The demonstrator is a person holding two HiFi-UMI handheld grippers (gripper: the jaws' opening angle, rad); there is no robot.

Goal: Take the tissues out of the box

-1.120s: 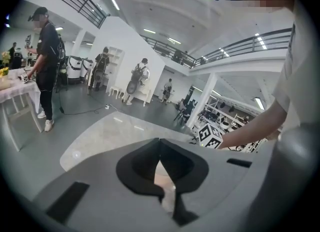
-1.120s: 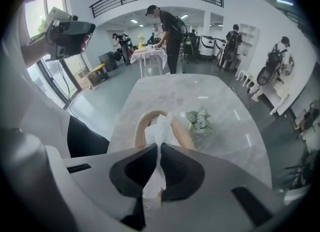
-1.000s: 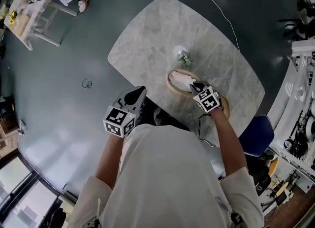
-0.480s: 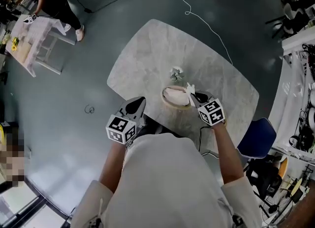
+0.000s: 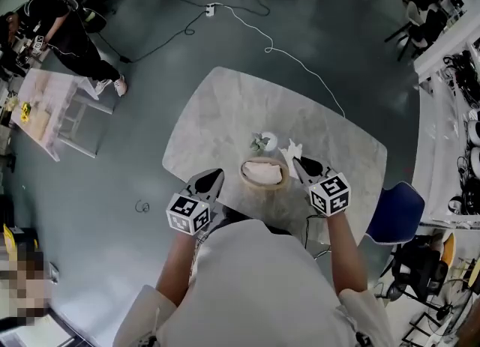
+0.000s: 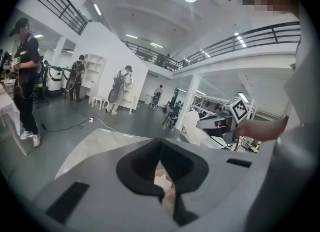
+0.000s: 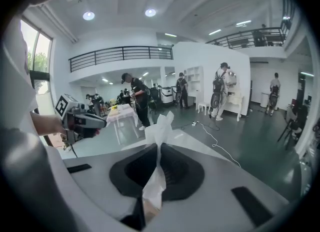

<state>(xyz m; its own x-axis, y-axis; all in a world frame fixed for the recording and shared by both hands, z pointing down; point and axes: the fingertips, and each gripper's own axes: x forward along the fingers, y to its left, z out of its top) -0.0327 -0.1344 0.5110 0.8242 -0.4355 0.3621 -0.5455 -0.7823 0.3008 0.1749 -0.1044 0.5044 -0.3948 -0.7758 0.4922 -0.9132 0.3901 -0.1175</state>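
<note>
**Right gripper** (image 7: 158, 148): jaws clenched on a single white tissue (image 7: 161, 126). The sheet is pinched near its middle. One end stands up past the jaw tips and the other trails back between the jaws. From above, this tissue hangs in the air just past the right side of the box and appears clear of it.

**Left gripper** (image 6: 160, 143): jaws closed tip to tip. A small pale scrap shows in the gap behind the tips, and I cannot tell whether it is tissue. This gripper hangs over the near edge of the table (image 5: 225, 113), left of the box and not touching it.

**Box** (image 5: 264, 187): round and open-topped, standing near the near edge between the two grippers. A heap of white tissues (image 5: 262, 171) lies in it, so the job is judged only partly done.

**Other items:** a small green-and-white object (image 5: 262, 142) sits just beyond the box, towards the middle of the table.

**Recommendation for the step in hand:**
- Hold the pinch firm and carry the sheet sideways to bare table near the right edge, well away from the box, before letting go.
- For the next pull, steady the rim with the left gripper.
- Grip the heap at its crest and draw straight up, or the light box may lift or tip.
</note>
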